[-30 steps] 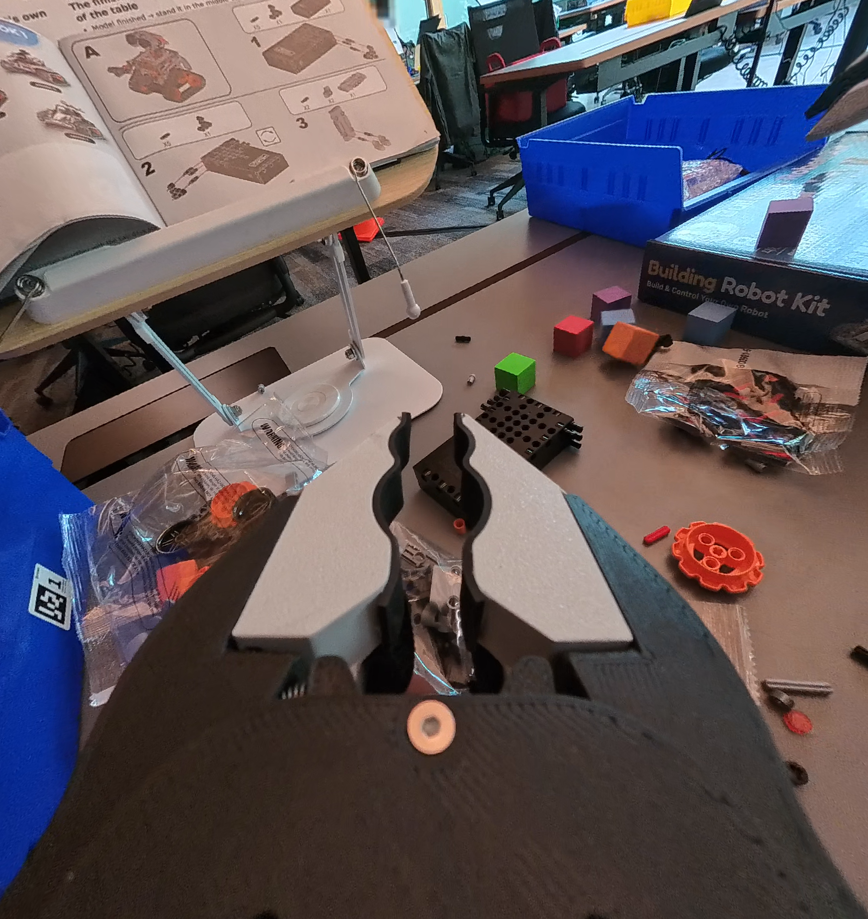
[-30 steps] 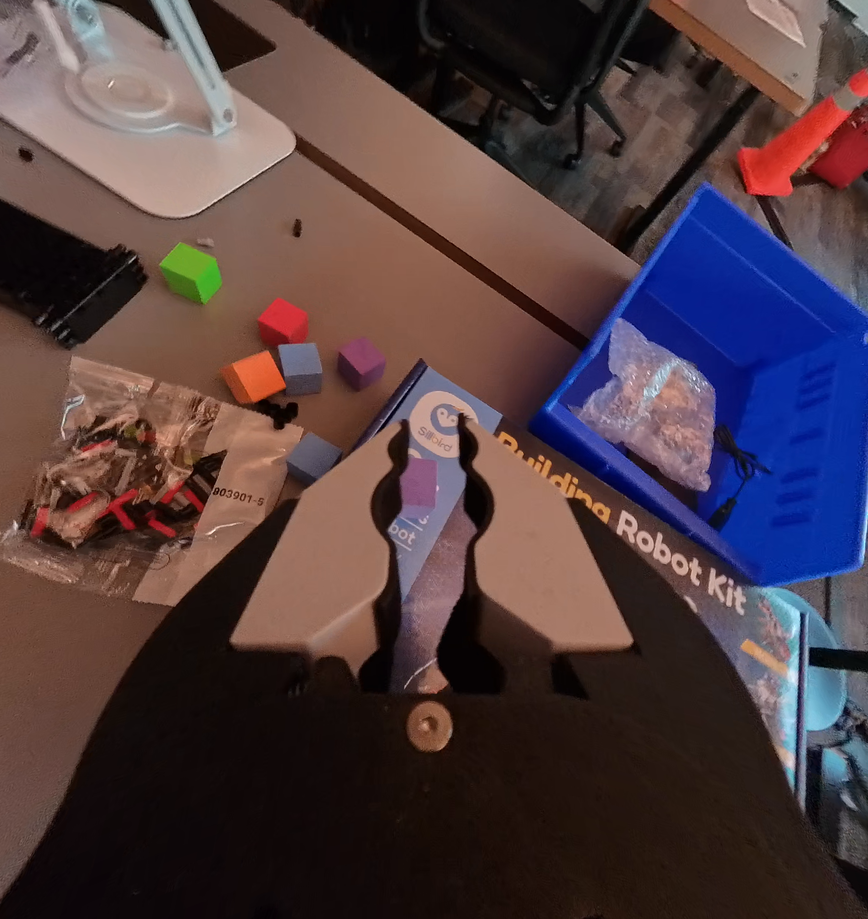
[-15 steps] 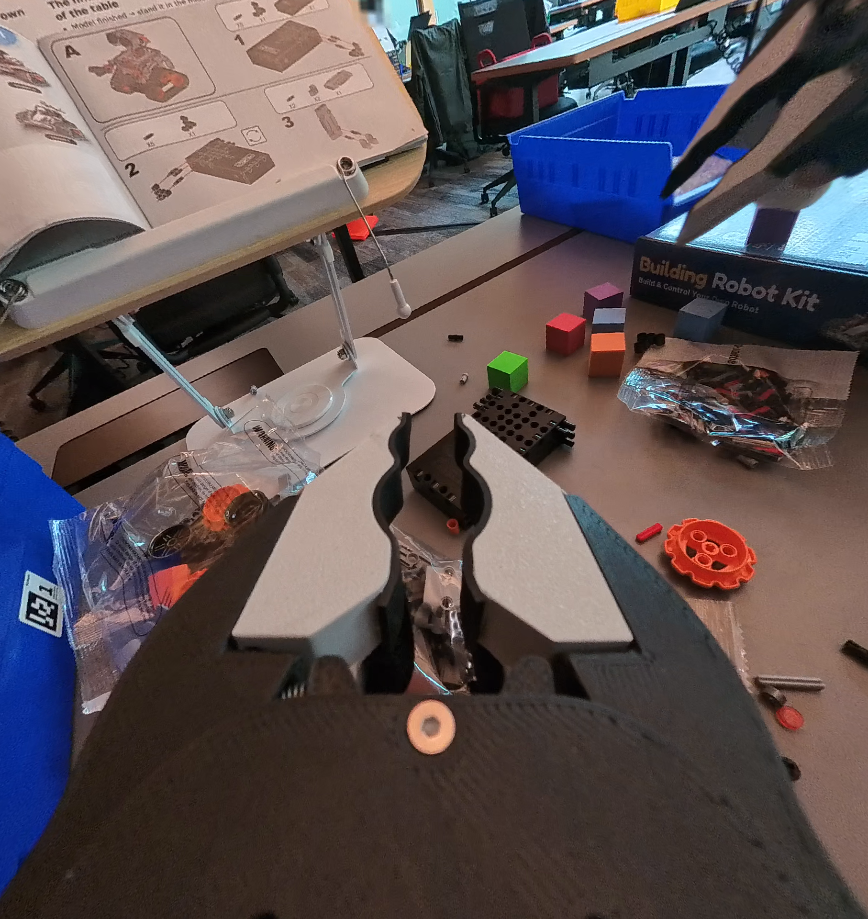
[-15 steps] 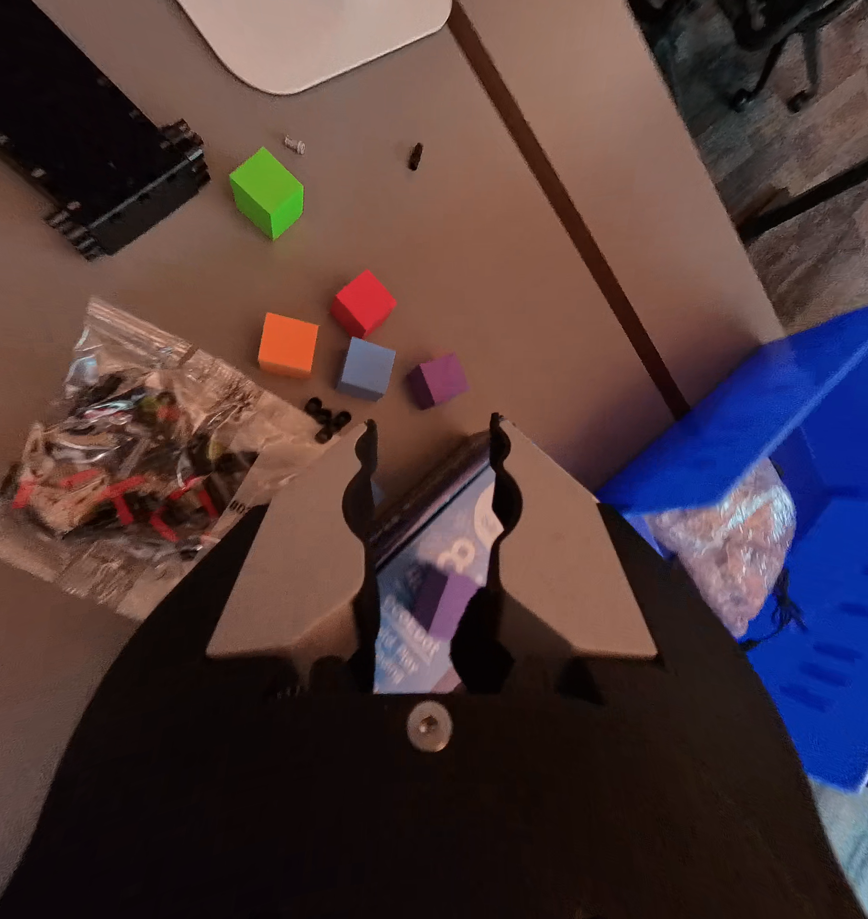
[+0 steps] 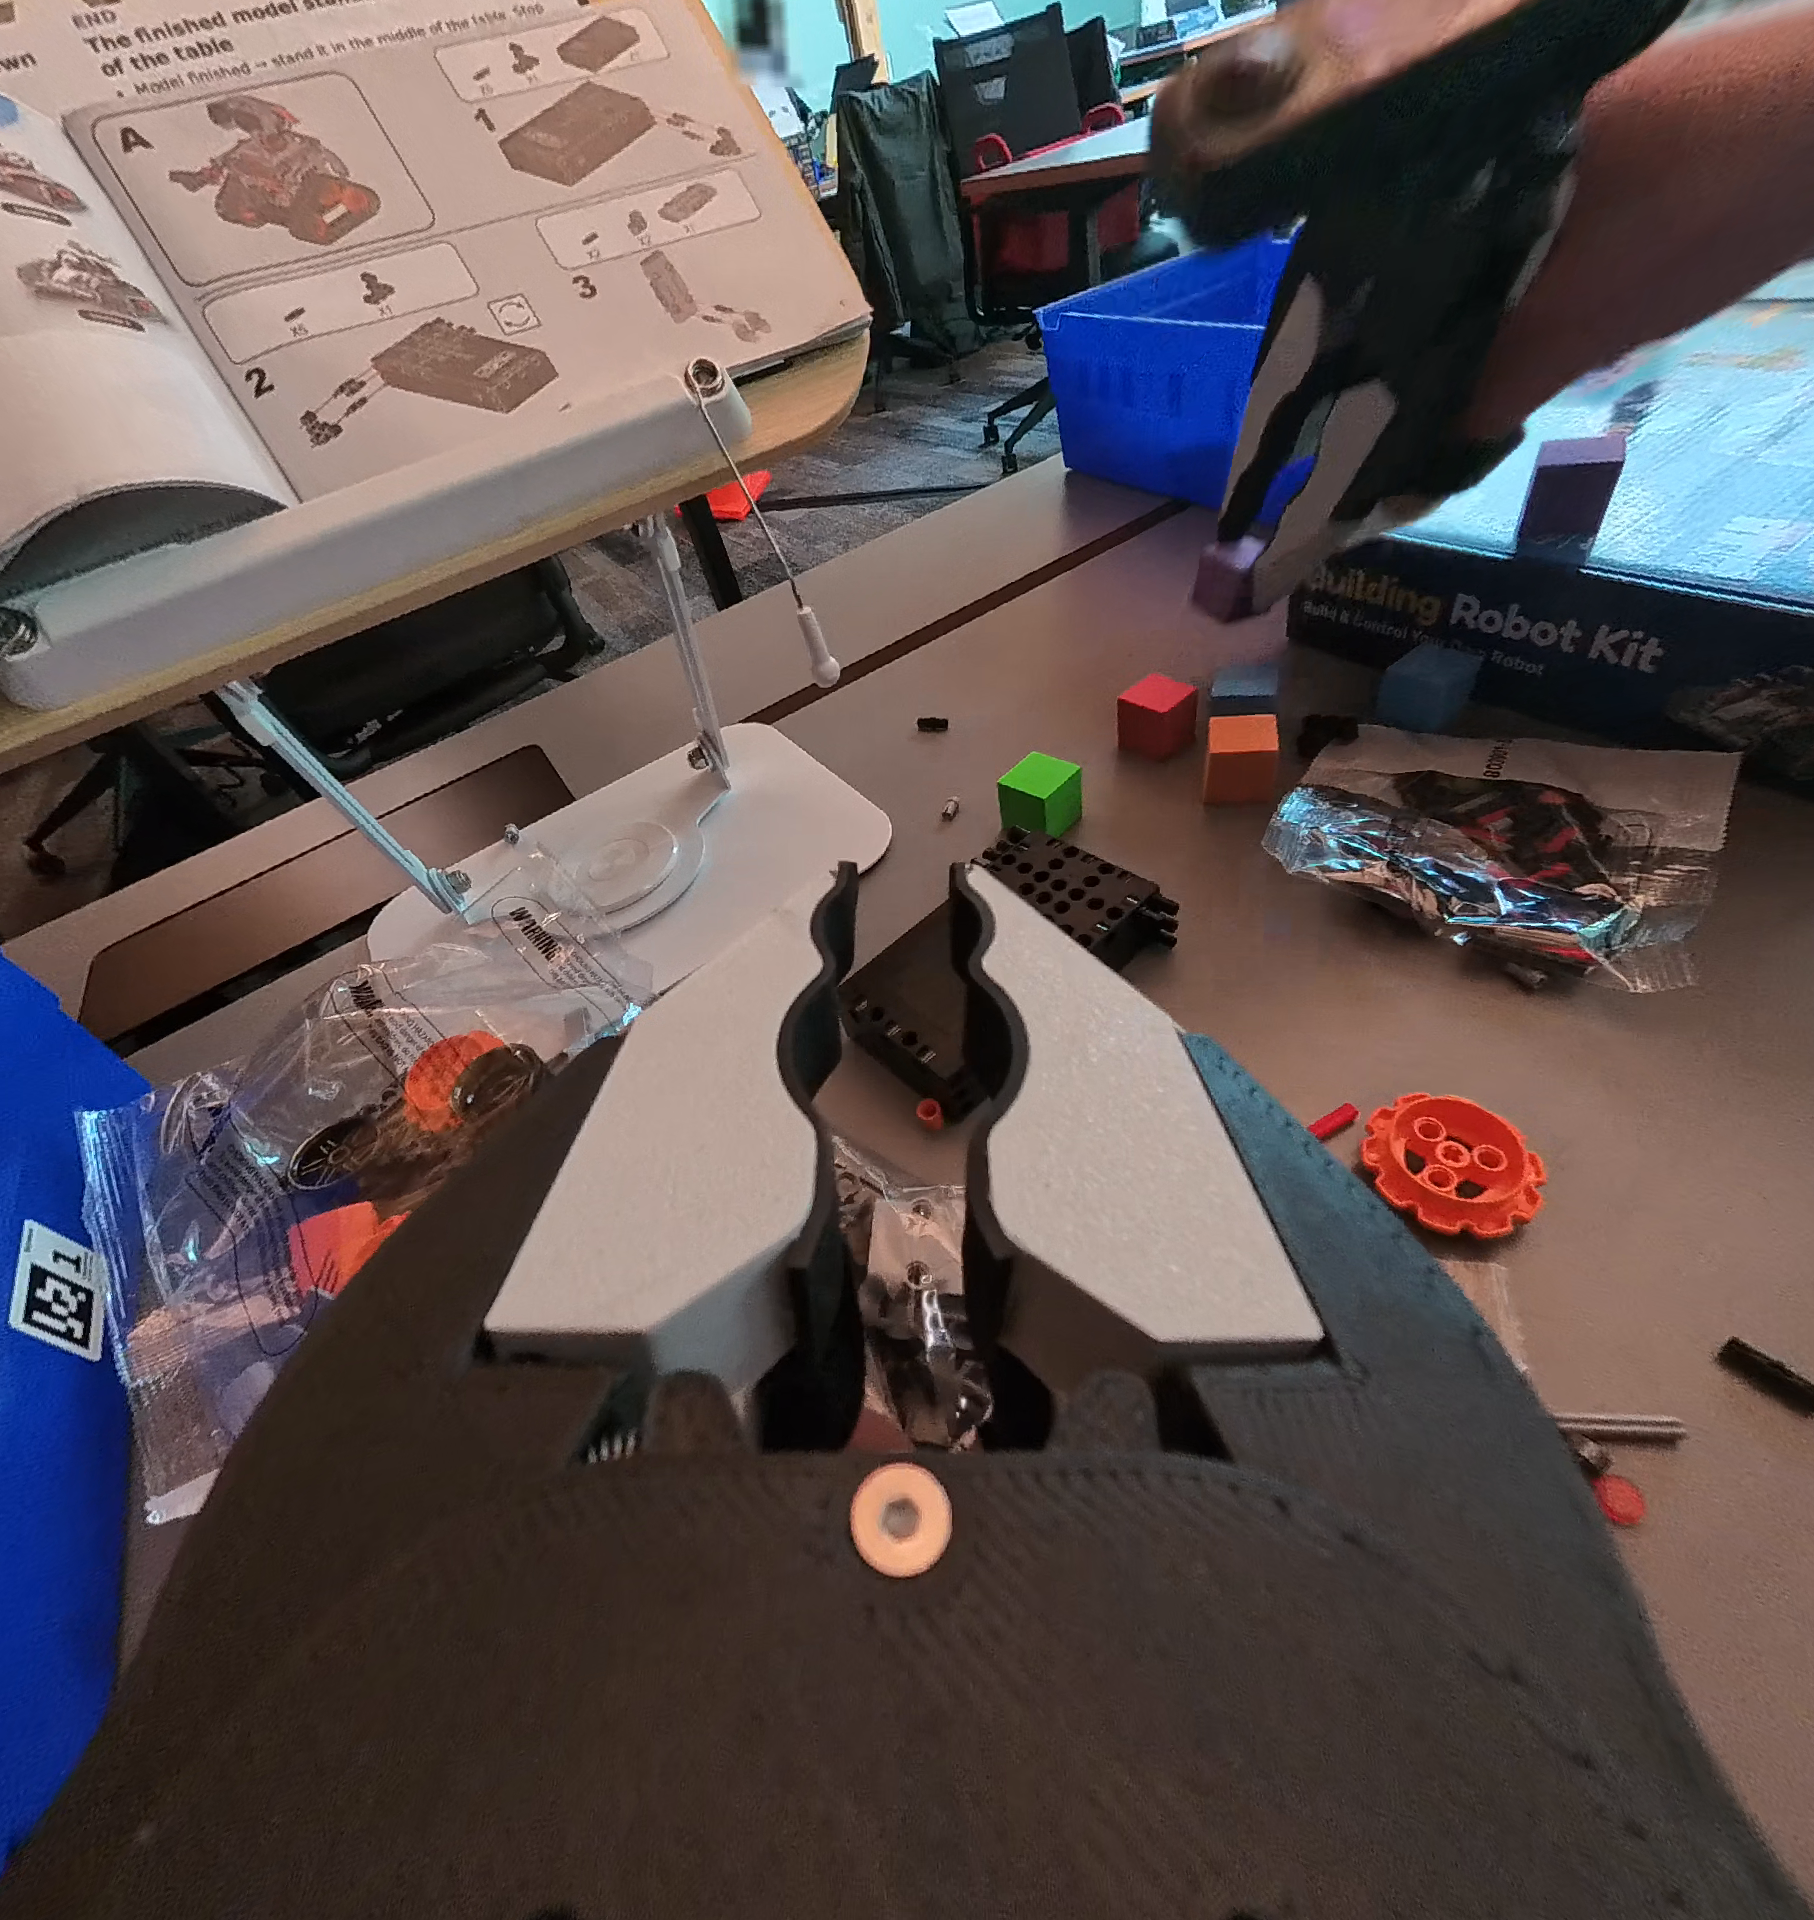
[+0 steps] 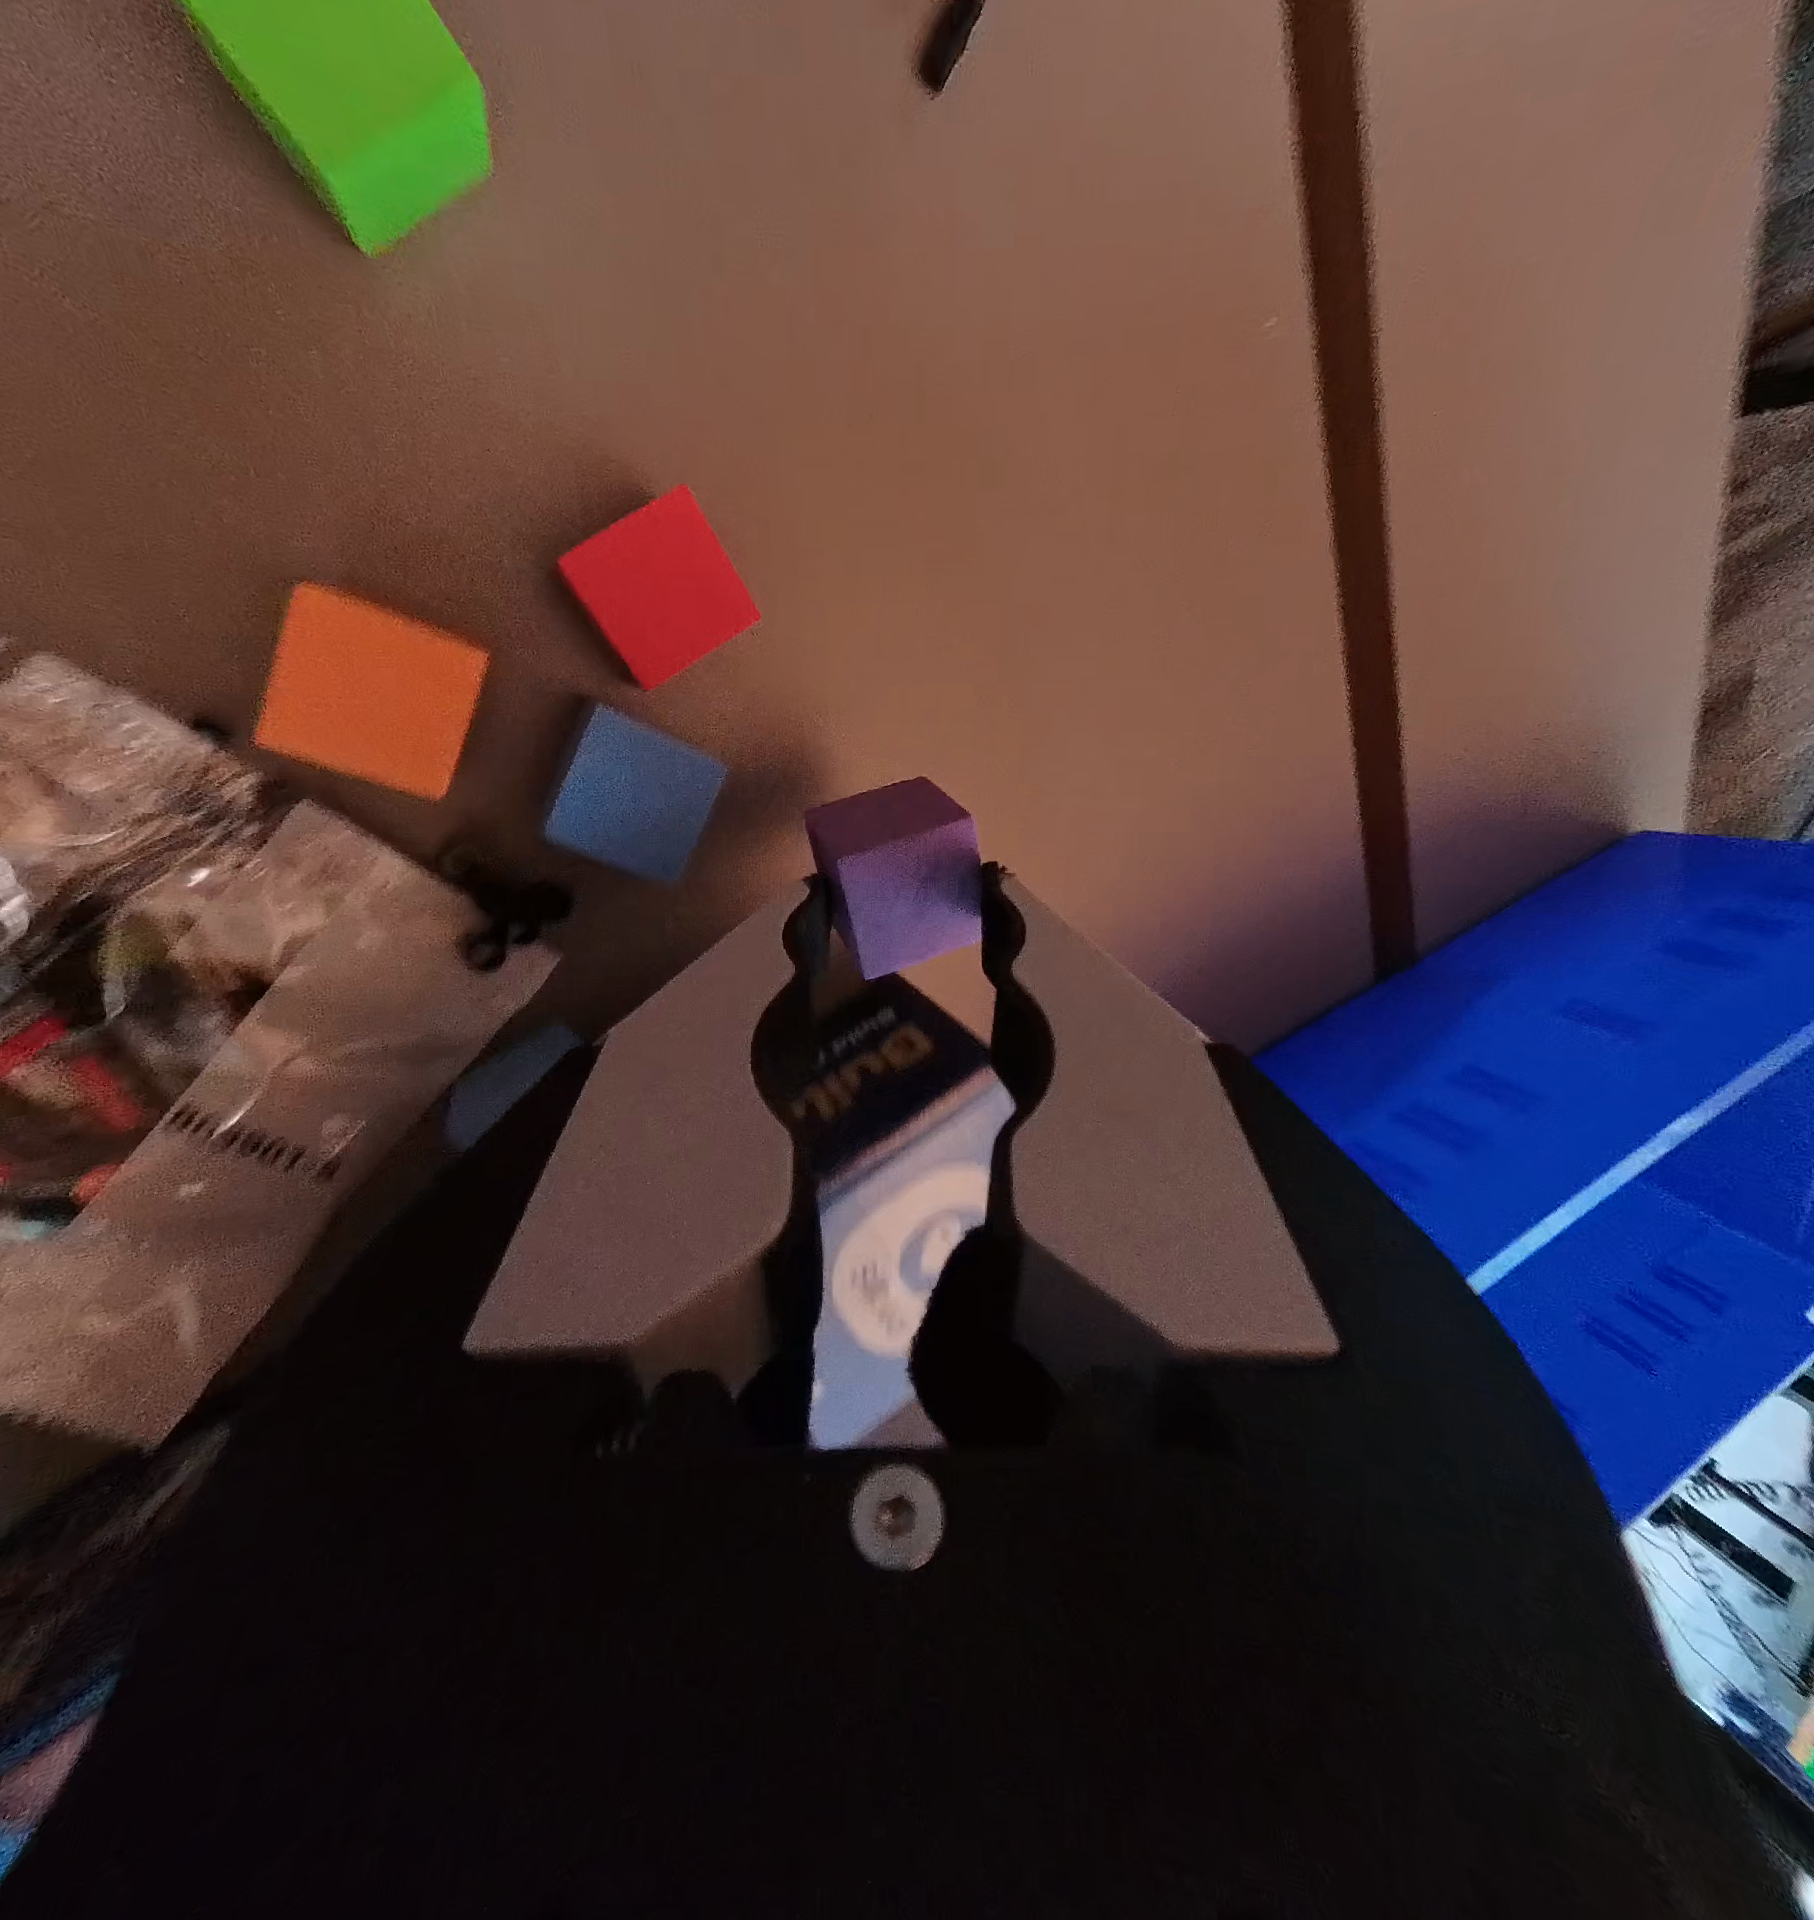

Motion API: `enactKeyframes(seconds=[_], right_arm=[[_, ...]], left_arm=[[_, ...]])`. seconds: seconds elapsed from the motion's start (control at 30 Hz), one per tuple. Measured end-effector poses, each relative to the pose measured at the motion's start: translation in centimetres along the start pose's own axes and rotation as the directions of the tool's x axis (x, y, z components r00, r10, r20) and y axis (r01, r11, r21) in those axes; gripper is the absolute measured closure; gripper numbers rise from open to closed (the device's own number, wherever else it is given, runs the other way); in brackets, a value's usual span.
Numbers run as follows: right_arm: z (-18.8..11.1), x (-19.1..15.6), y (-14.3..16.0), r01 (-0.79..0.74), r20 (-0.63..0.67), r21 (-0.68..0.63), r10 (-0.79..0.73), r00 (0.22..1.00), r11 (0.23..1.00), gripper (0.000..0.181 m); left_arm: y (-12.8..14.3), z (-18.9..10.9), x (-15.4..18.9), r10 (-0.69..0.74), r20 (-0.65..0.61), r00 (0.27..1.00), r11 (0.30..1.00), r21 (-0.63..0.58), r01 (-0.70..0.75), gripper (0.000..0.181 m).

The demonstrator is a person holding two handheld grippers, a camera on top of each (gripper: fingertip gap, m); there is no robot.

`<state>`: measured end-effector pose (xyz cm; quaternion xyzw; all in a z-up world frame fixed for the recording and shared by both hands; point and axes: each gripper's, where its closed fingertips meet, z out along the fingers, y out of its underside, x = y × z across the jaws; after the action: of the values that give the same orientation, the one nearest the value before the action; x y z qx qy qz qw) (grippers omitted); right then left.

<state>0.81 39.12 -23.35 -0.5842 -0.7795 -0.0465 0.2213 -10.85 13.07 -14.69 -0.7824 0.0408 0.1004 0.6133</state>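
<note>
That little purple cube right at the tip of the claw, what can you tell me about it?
The purple cube is small, matte and looks like foam, with soft edges. It sits between the tips of the right claw, both fingertips at its sides, apparently gripped. It is turned slightly, one corner toward the camera. In the left wrist view it shows low near the brown table, by the corner of the dark box; whether it still touches the table is unclear. A blue cube lies nearby, apart.

Bare tabletop (image 6: 1038, 468) beyond the purple cube (image 6: 898, 878); blue bin (image 6: 1609, 1039) rightward.
</note>
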Motion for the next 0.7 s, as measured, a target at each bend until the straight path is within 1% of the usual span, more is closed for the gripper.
enactKeyframes(seconds=[0.07, 0.1, 0.2, 0.27, 0.33, 0.43, 0.57, 0.67, 0.7], right_arm=[[-3.1, 0.2, 0.4, -0.020, 0.005, 0.057, 0.020, 1.000, 0.998, 0.153], [-4.8, 0.2, 1.1, -0.026, 0.009, 0.065, 0.025, 1.000, 0.998, 0.153], [-9.0, -0.2, 4.1, -0.010, 0.036, 0.041, 0.009, 0.999, 0.999, 0.153], [-10.6, -0.7, 6.0, -0.002, 0.065, 0.008, 0.002, 0.998, 1.000, 0.153], [-11.2, -1.1, 7.5, 0.001, 0.079, -0.023, 0.000, 0.997, 1.000, 0.153], [-10.6, -1.8, 8.8, 0.007, 0.114, -0.063, 0.000, 0.993, 0.998, 0.153], [-9.1, -2.9, 9.4, 0.018, 0.147, -0.101, -0.003, 0.989, 0.995, 0.153], [-9.0, -2.7, 9.6, 0.000, 0.131, -0.107, 0.014, 0.991, 0.994, 0.141], [-9.4, -2.3, 9.4, -0.009, 0.116, -0.088, 0.020, 0.993, 0.996, 0.140]], left_arm=[[-0.1, -0.1, 0.1, 0.001, -0.001, 1.000, 1.000, 0.003, -0.001, 0.166], [-0.1, -0.1, 0.1, 0.001, -0.001, 1.000, 1.000, 0.004, -0.001, 0.166], [-0.1, -0.1, -0.1, -0.002, 0.005, 1.000, 1.000, 0.000, 0.002, 0.165], [-0.1, -0.1, -0.3, -0.008, 0.009, 1.000, 1.000, 0.002, 0.008, 0.165], [-0.1, -0.1, -0.5, -0.012, 0.015, 1.000, 1.000, 0.001, 0.012, 0.165], [0.1, -0.1, -0.6, -0.014, 0.019, 1.000, 1.000, -0.004, 0.014, 0.165], [0.3, 0.0, -0.6, -0.011, 0.020, 1.000, 1.000, -0.012, 0.011, 0.165], [0.4, 0.1, -0.6, -0.010, 0.019, 1.000, 1.000, -0.015, 0.010, 0.165], [0.4, 0.1, -0.6, -0.010, 0.019, 1.000, 1.000, -0.016, 0.010, 0.165]])
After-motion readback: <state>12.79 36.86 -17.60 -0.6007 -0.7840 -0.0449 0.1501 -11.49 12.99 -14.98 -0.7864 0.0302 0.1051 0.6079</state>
